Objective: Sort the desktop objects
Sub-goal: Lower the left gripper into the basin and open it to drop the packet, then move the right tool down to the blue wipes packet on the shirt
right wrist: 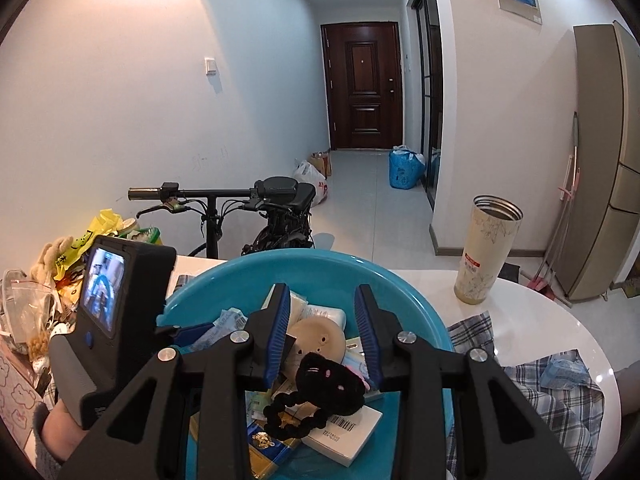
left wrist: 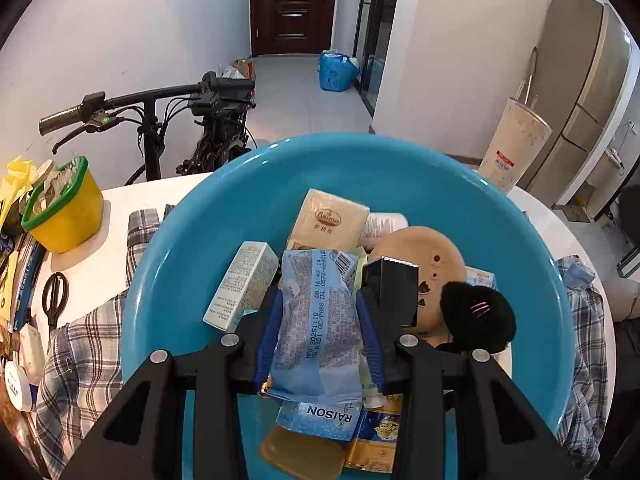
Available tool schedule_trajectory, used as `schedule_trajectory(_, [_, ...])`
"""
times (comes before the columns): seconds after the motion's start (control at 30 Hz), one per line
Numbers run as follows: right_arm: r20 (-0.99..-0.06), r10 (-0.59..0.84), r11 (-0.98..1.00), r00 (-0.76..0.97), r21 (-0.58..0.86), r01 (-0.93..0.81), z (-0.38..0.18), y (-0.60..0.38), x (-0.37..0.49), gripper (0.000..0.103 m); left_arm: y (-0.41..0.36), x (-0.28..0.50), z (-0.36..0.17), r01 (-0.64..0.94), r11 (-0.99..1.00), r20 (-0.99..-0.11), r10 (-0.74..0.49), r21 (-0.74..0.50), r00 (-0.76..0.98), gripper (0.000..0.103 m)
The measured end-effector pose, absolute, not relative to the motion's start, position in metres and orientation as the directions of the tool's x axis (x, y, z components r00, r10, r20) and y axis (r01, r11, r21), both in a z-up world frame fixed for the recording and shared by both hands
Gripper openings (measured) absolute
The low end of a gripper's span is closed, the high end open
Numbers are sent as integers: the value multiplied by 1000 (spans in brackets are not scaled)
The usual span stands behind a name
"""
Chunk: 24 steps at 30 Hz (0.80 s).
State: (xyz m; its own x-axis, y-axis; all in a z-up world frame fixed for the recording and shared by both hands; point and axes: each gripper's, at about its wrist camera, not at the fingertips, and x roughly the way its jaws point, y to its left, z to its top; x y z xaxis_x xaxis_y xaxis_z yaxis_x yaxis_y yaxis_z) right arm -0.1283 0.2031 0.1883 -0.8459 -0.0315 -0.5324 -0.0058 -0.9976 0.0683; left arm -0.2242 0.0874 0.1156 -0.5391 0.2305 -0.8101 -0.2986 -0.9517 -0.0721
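White tabletop (left wrist: 120, 200) carries a blue plastic basin (left wrist: 224, 208) sitting on a plaid cloth (left wrist: 80, 344), and nearest the left camera the left claw (left wrist: 320, 320) is closed on a pale blue snack packet (left wrist: 316, 312) marked RAISON, held over the basin's contents. The packet's long axis runs along the fingers, its printed end toward the camera and its far end pointing to the basin's far rim. The right claw (right wrist: 324, 336) hangs open above a black plush toy (right wrist: 332, 380), gripping nothing. Just beyond lie a white carton (left wrist: 240, 284), a tan wrapped bar (left wrist: 332, 220) and a round beige disc (left wrist: 432, 264). Farther off, scissors (left wrist: 54, 300), a yellow tub (left wrist: 64, 208) and a tall cup (right wrist: 488, 248) sit outside the basin, so sorting looks partly done, with more to gather.
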Motion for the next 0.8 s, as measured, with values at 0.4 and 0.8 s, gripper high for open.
schedule_trajectory(0.4, [-522, -26, -997, -852, 74, -15, 191, 206, -126, 33, 74, -218, 143, -281, -948, -728, 300, -152, -616, 90])
schedule_trajectory(0.8, [-526, -19, -997, -850, 74, -24, 190, 212, -126, 33, 62, -207, 166, -254, -957, -673, 279, -138, -685, 90])
